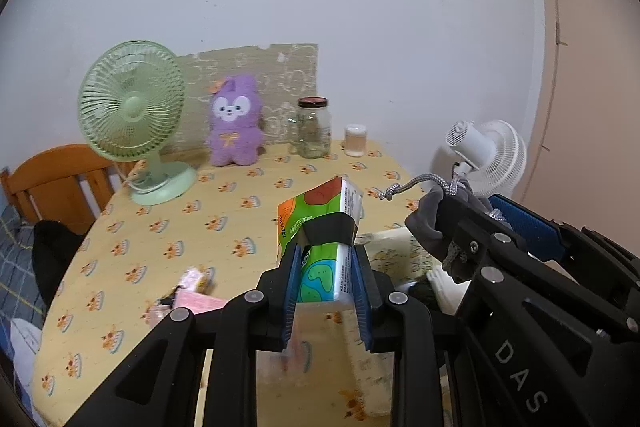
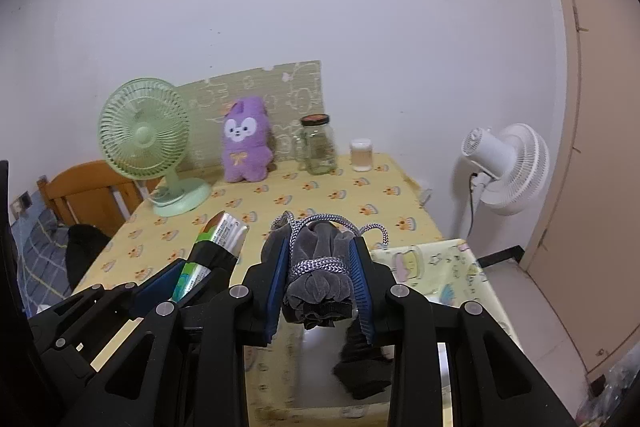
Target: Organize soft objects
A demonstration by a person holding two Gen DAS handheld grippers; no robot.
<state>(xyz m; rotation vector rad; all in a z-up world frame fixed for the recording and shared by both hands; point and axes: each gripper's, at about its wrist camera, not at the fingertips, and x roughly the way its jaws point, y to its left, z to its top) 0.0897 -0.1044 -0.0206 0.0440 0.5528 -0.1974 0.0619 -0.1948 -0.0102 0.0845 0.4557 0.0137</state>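
Left gripper (image 1: 325, 269) pinching tissue pack (image 1: 320, 227), long axis pointing forward; right gripper (image 2: 320, 273) clamping grey drawstring pouch (image 2: 318, 263), above fabric bin (image 2: 448, 263) directly below

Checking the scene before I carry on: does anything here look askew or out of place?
Little stands out. The tissue pack sits tilted in the left gripper, and cord loops spill loose from the grey drawstring pouch clamped in the right gripper. The table's items stand upright.
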